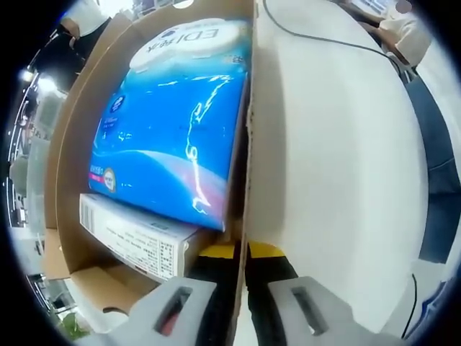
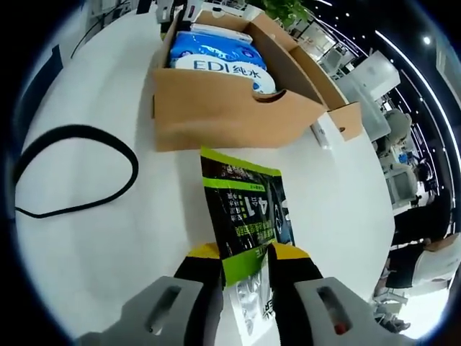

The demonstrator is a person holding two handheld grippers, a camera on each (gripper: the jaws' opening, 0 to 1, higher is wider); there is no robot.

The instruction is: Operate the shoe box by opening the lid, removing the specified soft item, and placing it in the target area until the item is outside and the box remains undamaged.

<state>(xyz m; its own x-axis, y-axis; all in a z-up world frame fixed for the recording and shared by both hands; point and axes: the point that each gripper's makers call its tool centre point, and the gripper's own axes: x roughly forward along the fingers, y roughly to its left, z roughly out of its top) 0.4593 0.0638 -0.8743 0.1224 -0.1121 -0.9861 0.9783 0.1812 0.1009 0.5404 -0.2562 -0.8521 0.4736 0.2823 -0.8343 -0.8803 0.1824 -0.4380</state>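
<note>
Right gripper (image 2: 243, 277): jaws closed on the near end of a flat green-and-black soft foil pouch (image 2: 245, 216). Pouch runs straight ahead from the fingertips, long axis in line with the jaws, far edge stopping just short of the near wall of the open brown cardboard shoe box (image 2: 216, 115). Cannot tell whether far edge touches that wall. Pouch already outside the box, lying flat or nearly flat over the white tabletop (image 2: 108, 238). Lid open; box walls look uncrumpled from here.

Inside the box, beyond the pouch: glossy blue-and-white plastic pack marked EDI (image 2: 216, 54), filling most of the opening. Thin black cable loop (image 2: 72, 173) on the table off to the left of the fingers, well apart from the pouch.

Left gripper (image 1: 241, 270): yellow-tipped fingers astride the box's side wall (image 1: 243, 166), one finger inside, one outside, seemingly clamped on the wall edge to steady it; actual contact not clear. Blue pack (image 1: 173, 122) ahead and to the left of these fingers, a white printed carton (image 1: 137, 241) wedged beside it.

Judgement: removal essentially done; remaining step is laying the pouch down in the target area and letting go. Right gripper is the one carrying; left only braces. Target area not marked.
</note>
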